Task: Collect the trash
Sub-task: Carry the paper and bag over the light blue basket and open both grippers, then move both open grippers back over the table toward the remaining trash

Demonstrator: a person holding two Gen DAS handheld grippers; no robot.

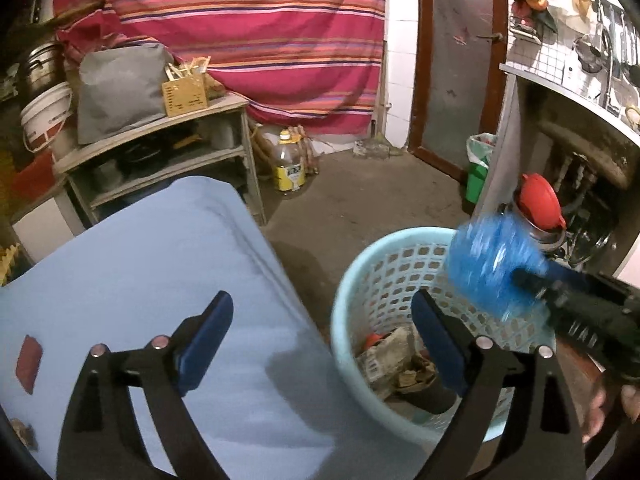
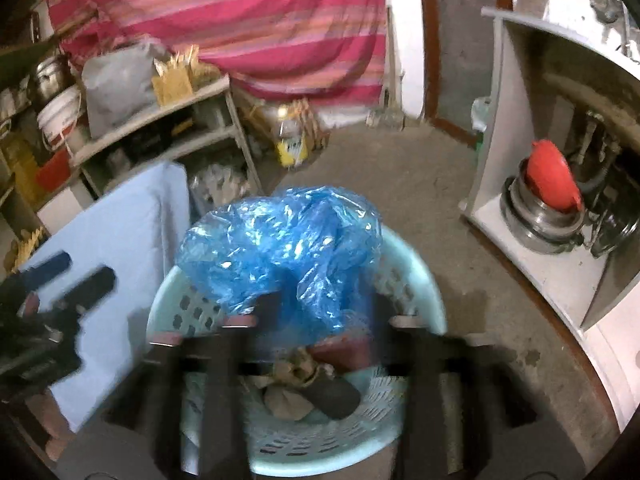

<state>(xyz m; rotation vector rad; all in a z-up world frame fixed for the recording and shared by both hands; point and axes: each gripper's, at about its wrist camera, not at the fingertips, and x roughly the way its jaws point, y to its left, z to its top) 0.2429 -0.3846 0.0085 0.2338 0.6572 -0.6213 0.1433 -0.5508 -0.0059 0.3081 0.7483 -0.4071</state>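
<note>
Both your grippers stood wide and empty, right gripper [image 2: 316, 320] over the basket [image 1: 348, 280], left gripper [image 1: 320, 344] at its nine o'clock, so the loose bag [image 2: 280, 248] could have snagged the rim and slid out.

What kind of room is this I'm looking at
Probably a home kitchen or its storage corner. Utensils hang on a tiled wall over a counter, steel pots sit in the cupboard below, and an oil bottle stands on the bare floor beside cluttered shelves.

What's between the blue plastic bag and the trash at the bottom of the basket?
Nothing solid: right wrist view shows the blue plastic bag above the basket, open space beneath.
</note>
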